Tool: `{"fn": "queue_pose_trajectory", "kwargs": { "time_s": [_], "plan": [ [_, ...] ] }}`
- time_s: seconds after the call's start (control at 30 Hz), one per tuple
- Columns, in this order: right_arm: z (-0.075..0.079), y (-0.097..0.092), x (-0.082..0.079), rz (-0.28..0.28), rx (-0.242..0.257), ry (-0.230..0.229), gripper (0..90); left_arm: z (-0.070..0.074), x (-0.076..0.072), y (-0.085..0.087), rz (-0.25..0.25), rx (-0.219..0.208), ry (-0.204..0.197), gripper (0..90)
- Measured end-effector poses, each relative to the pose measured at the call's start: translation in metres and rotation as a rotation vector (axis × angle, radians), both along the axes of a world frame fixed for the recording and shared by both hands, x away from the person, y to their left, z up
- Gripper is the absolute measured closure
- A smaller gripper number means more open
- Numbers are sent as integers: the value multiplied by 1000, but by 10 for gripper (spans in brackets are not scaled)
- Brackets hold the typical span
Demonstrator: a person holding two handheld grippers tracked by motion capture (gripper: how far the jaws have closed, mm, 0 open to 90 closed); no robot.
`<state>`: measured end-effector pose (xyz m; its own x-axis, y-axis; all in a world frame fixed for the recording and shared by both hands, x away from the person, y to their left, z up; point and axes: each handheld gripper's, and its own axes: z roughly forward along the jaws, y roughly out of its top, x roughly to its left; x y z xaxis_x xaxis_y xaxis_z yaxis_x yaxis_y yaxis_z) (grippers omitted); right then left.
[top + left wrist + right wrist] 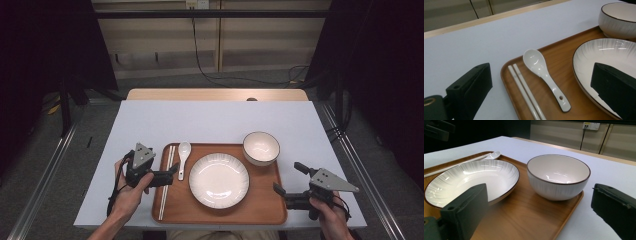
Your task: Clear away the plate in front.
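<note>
On the white counter (150, 125) a rounded wooden tray (260, 210) is flanked by two tools; glossy ceramic spoon (183, 156) and ribbed bowl (261, 147) are faced; left tool (170, 176) and right tool (289, 177) are held wide open, empty.

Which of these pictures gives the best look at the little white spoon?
The left gripper view: the spoon lies close and whole, bowl to handle hole, beside the chopsticks. The high view shows it small from above; the right gripper view catches just its bowl beyond the plate.
</note>
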<state>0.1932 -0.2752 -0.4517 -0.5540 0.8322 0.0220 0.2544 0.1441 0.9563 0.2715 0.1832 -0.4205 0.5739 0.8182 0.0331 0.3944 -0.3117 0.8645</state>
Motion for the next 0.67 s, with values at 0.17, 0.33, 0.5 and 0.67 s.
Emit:
{"fn": "queue_pose_trajectory", "kwargs": {
  "time_s": [0.17, 0.33, 0.5, 0.67],
  "plan": [
    [1, -1, -1, -8, 10, 1, 6, -6, -7, 10, 23, -25, -4, 41],
    [2, -3, -1, -24, 19, -2, 6, -15, -13, 16, 44, -53, -24, 39],
    [3, -6, -1, -30, 22, -5, 8, -23, -11, 17, 42, -41, -7, 28],
    [2, -7, -1, -34, 23, 4, 8, -22, -9, 22, 41, -39, -15, 18]
  ]
}}
